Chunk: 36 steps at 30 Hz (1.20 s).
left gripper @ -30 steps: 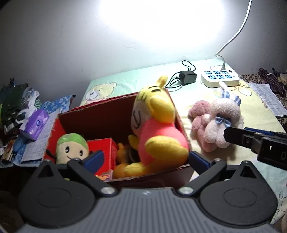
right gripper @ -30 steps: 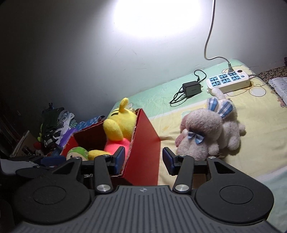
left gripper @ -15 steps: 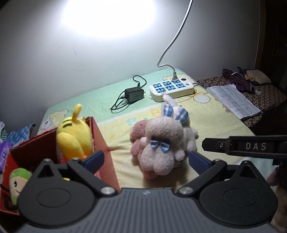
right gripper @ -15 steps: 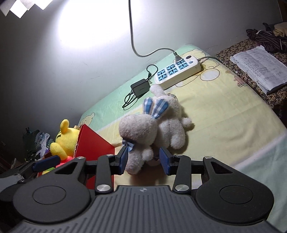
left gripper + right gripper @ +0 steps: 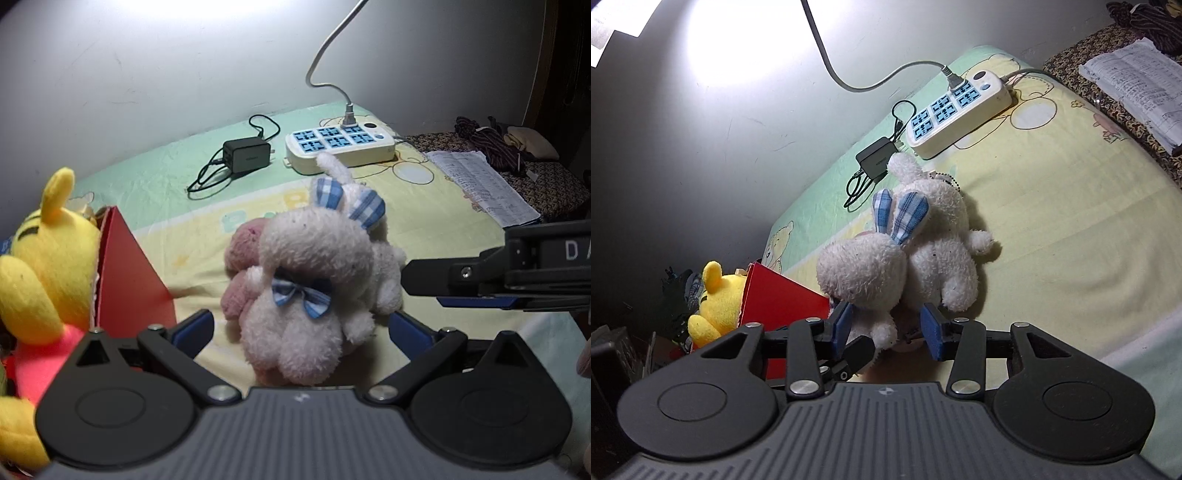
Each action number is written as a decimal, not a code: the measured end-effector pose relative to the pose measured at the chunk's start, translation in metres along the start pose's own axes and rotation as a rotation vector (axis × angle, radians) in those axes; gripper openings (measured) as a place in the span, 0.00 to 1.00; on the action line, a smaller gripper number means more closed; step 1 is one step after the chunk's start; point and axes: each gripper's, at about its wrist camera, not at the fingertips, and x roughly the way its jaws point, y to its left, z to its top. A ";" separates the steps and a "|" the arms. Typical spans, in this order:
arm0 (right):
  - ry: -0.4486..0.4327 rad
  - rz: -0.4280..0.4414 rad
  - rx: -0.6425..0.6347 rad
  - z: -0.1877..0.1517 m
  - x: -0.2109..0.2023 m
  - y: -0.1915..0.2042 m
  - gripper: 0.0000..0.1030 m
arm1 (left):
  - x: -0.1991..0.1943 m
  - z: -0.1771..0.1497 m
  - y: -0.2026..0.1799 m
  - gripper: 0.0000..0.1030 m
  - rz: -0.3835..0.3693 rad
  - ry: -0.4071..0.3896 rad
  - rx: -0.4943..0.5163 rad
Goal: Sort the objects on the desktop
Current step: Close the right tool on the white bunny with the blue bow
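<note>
A: Rabbit toy (image 5: 868,273) — where is it?
B: Between the spread jaws of the right hand-held gripper (image 5: 886,328), beside the red box (image 5: 779,299). The left hand-held gripper (image 5: 301,328) is spread too.
A: Risk?
B: Probably catching the pink toy (image 5: 242,254) pressed against the rabbit.

White plush rabbit (image 5: 310,280), blue bow, lying beside red box (image 5: 129,273).
</note>
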 end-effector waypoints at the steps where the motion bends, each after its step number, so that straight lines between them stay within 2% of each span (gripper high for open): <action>1: 0.008 0.008 -0.003 0.002 0.005 0.000 0.49 | 0.004 0.001 0.001 0.98 0.010 0.005 -0.001; 8: 0.064 0.028 -0.042 0.010 0.042 0.007 0.51 | 0.031 0.007 0.011 0.97 -0.033 0.046 -0.022; 12: 0.067 0.048 -0.039 0.012 0.052 0.006 0.51 | 0.046 0.008 0.016 0.80 -0.111 0.103 -0.049; 20: 0.096 0.075 -0.040 0.012 0.073 0.009 0.49 | 0.061 0.010 0.019 0.77 -0.121 0.126 -0.068; 24: 0.089 0.088 -0.040 0.014 0.068 0.007 0.43 | 0.056 0.010 0.017 0.73 -0.136 0.119 -0.062; 36: 0.077 0.079 -0.104 0.009 0.034 0.013 0.42 | 0.023 0.003 0.005 0.71 -0.204 0.097 -0.051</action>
